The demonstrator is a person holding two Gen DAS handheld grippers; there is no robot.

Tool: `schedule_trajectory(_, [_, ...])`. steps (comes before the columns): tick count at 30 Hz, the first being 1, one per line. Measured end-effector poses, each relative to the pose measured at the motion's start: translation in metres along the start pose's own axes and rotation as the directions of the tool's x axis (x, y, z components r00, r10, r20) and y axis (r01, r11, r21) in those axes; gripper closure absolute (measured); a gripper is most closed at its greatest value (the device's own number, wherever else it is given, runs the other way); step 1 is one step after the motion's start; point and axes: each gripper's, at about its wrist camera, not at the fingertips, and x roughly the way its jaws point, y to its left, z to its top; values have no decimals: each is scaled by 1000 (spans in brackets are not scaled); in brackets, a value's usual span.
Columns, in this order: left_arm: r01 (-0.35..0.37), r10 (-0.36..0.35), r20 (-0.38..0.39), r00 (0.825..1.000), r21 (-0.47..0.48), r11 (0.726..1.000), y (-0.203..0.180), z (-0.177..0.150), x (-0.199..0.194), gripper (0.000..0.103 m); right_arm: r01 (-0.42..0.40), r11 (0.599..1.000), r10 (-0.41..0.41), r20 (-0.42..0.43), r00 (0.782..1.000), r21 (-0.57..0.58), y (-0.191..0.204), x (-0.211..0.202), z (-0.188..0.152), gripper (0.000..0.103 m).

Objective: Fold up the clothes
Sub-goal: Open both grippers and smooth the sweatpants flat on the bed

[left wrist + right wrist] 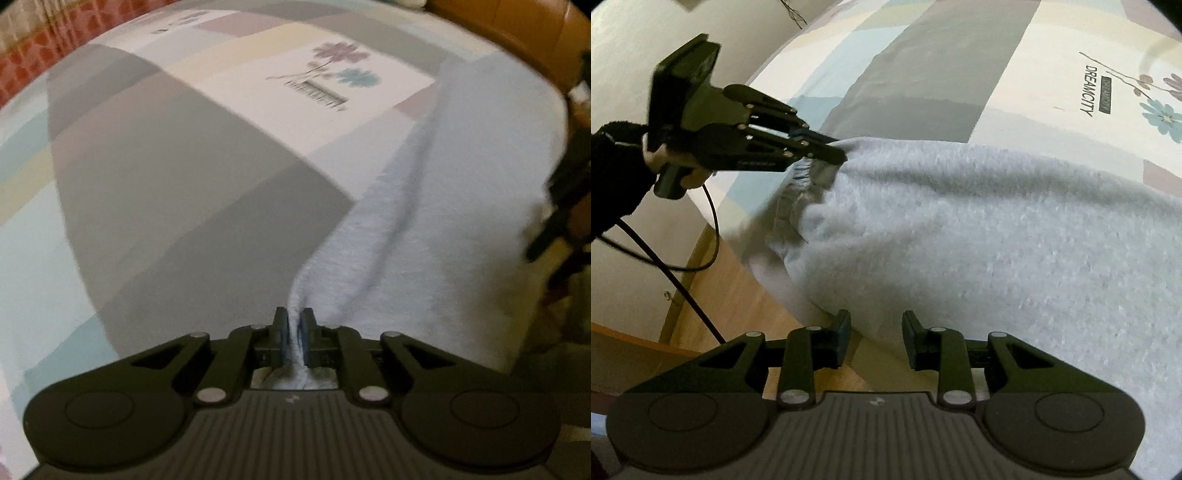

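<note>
A pale blue fleece garment (443, 221) lies spread on a bed with a patchwork sheet (184, 184). My left gripper (294, 321) is shut on a bunched edge of the garment, and the cloth runs up from between its pads. In the right wrist view the left gripper (836, 151) pinches the garment (997, 240) at its ribbed hem, near the left edge of the bed sheet (923, 74). My right gripper (875, 325) stands open just over the garment's near edge, its pads pressing on nothing.
A hand in a dark sleeve (613, 177) holds the left gripper, and a black cable (683, 280) trails from it over the wooden floor (738, 288). Brown wooden furniture (535, 29) stands beyond the bed. The sheet bears flower prints (336, 55).
</note>
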Motion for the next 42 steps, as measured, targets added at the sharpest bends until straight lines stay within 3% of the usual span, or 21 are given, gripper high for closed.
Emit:
schedule_trajectory(1, [-27,27,-6,1000,0,1000,2,-2,1,89,2,1000,-2,1,1000,1,0,-2,-1,64])
schedule_trajectory(6, [-50,56,52,997,-106,993,10,-2,-21,91,21,1000,-21,6,1000,1,-1,-1,-4,63])
schedule_trajectory(9, [29,-19,92,996,-111,993,-5,-7,-32,89,60,998,-60,5,998,-23,1,3,-5,63])
schedule_trajectory(12, [77,-73,42,996,-80,994,-27,-15,-19,87,73,996,-73,1,997,-43,3,9,-3,63])
schedule_trajectory(15, [57,-65,-61,996,-119,991,-36,-40,-4,87,77,995,-77,1,997,-70,7,8,-3,62])
schedule_trajectory(17, [48,-55,-42,998,-154,987,-33,-55,-14,86,100,990,-100,-3,995,-96,9,7,-5,61])
schedule_trajectory(21, [26,-29,-10,1000,-194,981,-28,-50,-32,87,184,963,-190,-11,982,-199,14,14,-13,61])
schedule_trajectory(25, [80,-72,67,995,-133,988,-39,-29,-27,74,222,891,-240,5,971,-396,35,23,-28,61])
schedule_trajectory(30, [71,-68,30,997,-126,989,-41,-21,0,74,265,700,-332,26,943,-663,54,42,-54,64])
schedule_trajectory(32, [66,-64,17,998,-137,988,-39,-20,8,72,279,623,-372,37,928,-730,54,49,-62,89])
schedule_trajectory(33, [63,-62,11,998,-142,988,-39,-20,12,68,275,610,-378,32,925,-743,54,51,-64,89])
schedule_trajectory(35, [19,-22,-12,1000,-152,988,-38,-24,15,68,231,677,-339,-16,941,-699,51,46,-58,97])
schedule_trajectory(38, [17,-21,-20,1000,-204,979,-36,-25,9,68,164,761,-269,-76,960,-627,51,37,-54,92])
schedule_trajectory(40, [23,-25,-6,1000,-197,980,-41,-18,3,69,181,774,-269,-56,962,-607,51,28,-54,89])
schedule_trajectory(42, [48,-43,38,998,-161,986,-48,-6,-1,67,232,814,-280,-10,960,-533,44,12,-49,82])
